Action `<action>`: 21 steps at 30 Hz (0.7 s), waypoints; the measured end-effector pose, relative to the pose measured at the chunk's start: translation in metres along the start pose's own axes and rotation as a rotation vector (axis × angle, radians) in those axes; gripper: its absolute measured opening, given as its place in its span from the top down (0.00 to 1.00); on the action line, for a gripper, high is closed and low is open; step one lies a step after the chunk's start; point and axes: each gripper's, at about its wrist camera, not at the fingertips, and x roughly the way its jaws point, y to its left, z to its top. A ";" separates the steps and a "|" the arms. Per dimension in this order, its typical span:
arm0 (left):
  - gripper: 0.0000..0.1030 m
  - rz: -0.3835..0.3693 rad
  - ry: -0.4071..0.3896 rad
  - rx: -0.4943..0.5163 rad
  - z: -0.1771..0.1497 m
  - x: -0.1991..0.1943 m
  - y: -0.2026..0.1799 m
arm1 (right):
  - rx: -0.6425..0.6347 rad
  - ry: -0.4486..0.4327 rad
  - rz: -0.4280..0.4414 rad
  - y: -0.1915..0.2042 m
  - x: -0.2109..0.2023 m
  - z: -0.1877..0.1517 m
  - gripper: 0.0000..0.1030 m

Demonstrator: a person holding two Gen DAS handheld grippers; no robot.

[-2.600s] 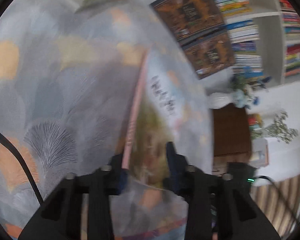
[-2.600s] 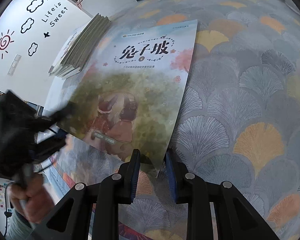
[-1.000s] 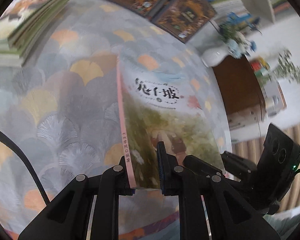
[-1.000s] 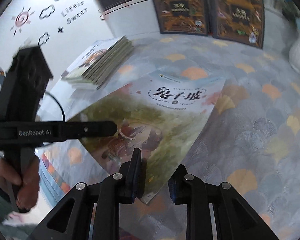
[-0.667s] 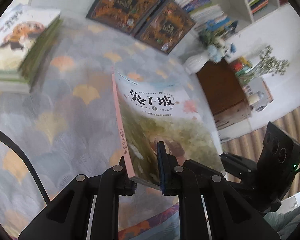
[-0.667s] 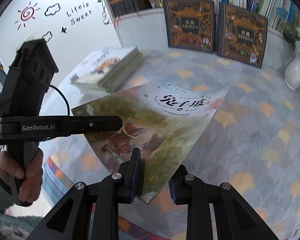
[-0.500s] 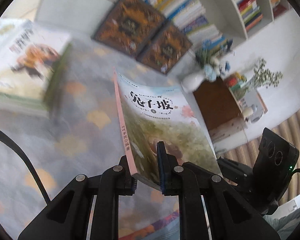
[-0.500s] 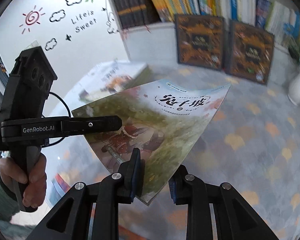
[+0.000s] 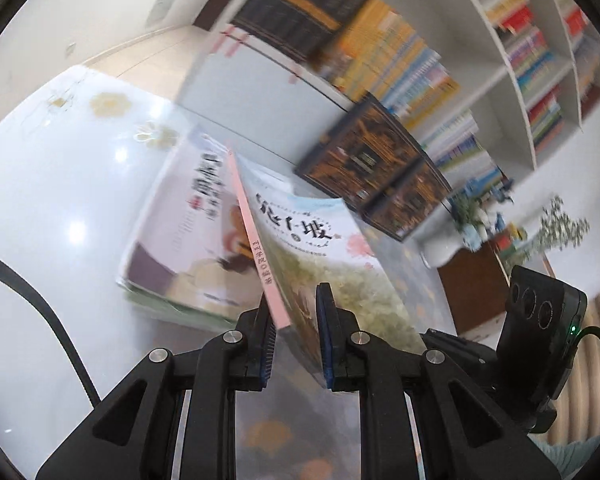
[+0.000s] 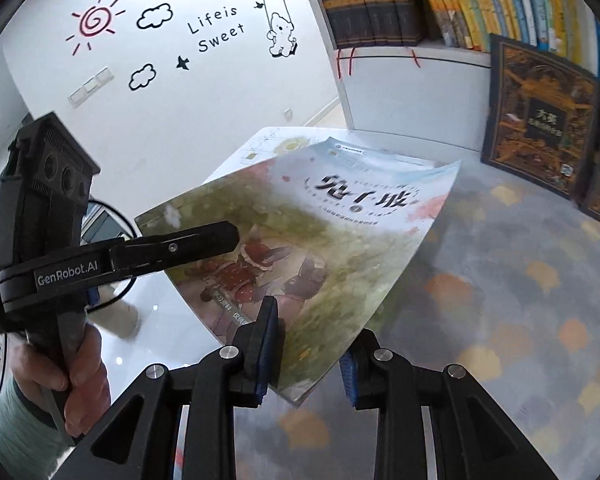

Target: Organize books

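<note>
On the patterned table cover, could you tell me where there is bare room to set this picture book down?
Free: the leaf-patterned cover right of the held picture book, short of the two dark books leaning on the shelf. Crowded: the stack of books on the left.

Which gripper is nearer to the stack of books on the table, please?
Left. The left gripper holds the picture book by its spine edge, just beside the stack; the right gripper holds its opposite corner, farther away. Both jaws are opening.

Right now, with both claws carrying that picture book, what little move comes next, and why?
Probably lower the picture book flat onto the stack of books beneath it: the left claw and right claw have begun opening around it.
</note>
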 end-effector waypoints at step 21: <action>0.81 -0.036 0.009 -0.212 0.027 0.037 0.087 | 0.189 0.102 -0.035 -0.034 0.084 0.029 0.73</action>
